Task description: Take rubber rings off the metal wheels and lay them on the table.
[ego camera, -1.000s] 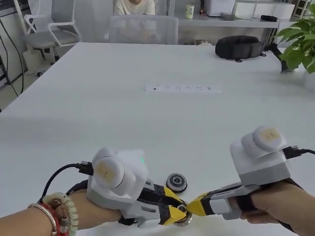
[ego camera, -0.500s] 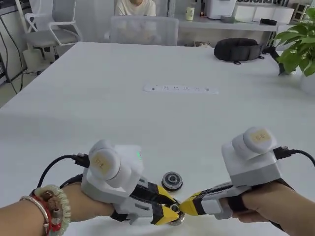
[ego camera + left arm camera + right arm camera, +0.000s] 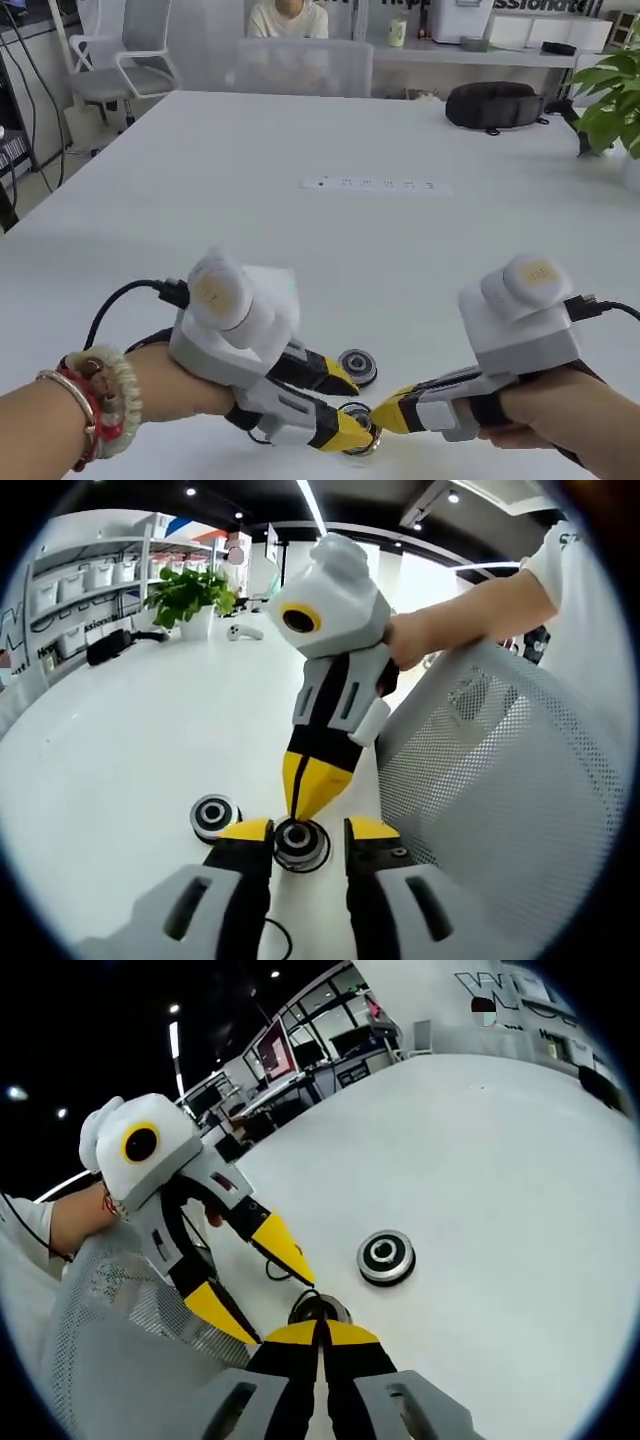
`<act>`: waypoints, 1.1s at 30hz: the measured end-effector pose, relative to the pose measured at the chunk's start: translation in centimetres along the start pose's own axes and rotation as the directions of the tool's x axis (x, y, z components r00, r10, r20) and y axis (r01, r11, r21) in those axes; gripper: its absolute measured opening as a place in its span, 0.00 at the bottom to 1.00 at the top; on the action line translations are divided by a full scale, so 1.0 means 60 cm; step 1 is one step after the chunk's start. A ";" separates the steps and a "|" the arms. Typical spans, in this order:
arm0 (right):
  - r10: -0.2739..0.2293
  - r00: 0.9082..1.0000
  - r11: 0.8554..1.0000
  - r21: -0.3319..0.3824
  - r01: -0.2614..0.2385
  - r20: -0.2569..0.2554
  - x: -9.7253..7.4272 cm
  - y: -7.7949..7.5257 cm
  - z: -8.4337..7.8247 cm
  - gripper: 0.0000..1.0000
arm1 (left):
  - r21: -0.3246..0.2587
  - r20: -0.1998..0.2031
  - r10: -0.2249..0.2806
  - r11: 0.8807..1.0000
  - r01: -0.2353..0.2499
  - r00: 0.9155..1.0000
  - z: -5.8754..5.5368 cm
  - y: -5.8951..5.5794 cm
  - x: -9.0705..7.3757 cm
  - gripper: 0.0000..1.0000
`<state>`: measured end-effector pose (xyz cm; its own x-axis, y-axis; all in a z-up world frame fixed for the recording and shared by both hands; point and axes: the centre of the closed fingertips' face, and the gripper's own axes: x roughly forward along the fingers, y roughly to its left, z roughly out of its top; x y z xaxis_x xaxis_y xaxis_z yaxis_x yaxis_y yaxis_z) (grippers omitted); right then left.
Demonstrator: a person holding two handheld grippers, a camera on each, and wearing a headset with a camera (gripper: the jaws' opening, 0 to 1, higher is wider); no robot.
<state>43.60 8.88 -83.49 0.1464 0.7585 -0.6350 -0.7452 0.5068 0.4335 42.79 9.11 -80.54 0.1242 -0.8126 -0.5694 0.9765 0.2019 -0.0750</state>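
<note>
A metal wheel [image 3: 360, 443] with a black rubber ring lies near the table's front edge. My left gripper [image 3: 355, 412] is open, with a yellow jaw on each side of that wheel [image 3: 300, 842]. My right gripper [image 3: 378, 418] is shut, and its yellow tips [image 3: 305, 802] touch the wheel's rim [image 3: 322, 1309]. I cannot tell whether the ring is pinched between them. A thin black loop [image 3: 300, 868] shows around the wheel's base. A second wheel [image 3: 357, 365] with its ring on lies just beyond, apart from both grippers [image 3: 214, 815] [image 3: 386, 1256].
A white power strip [image 3: 375, 184] lies mid-table. At the far right are a black bag [image 3: 490, 103] and a green plant [image 3: 612, 90]. Grey chairs and a seated person are at the far end. A mesh chair back [image 3: 500, 780] stands close behind the front edge.
My left gripper's jaws, close together on the wheel before, now stand apart around it. The right gripper's tips stay at the wheel. The head camera has shifted a little.
</note>
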 end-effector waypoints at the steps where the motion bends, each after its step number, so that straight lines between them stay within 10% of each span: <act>1: 0.000 1.000 1.000 0.001 0.000 0.000 -0.001 0.000 0.000 0.00 | 0.006 0.001 0.006 1.000 -0.006 1.000 0.004 0.001 -0.003 0.26; 17: 0.011 1.000 1.000 0.029 -0.012 0.026 -0.014 -0.006 0.001 0.00 | 0.064 0.021 0.034 0.997 -0.035 0.999 0.040 -0.008 -0.057 0.46; 33: 0.017 1.000 0.999 0.031 -0.018 0.026 -0.016 -0.005 -0.001 0.00 | 0.103 0.035 0.145 0.984 -0.148 0.989 0.032 -0.016 -0.151 0.60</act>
<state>43.62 7.96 -83.06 0.1507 0.7776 -0.6105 -0.7270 0.5056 0.4646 41.09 15.21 -73.75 0.2711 -0.7934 -0.5451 0.9601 0.2629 0.0949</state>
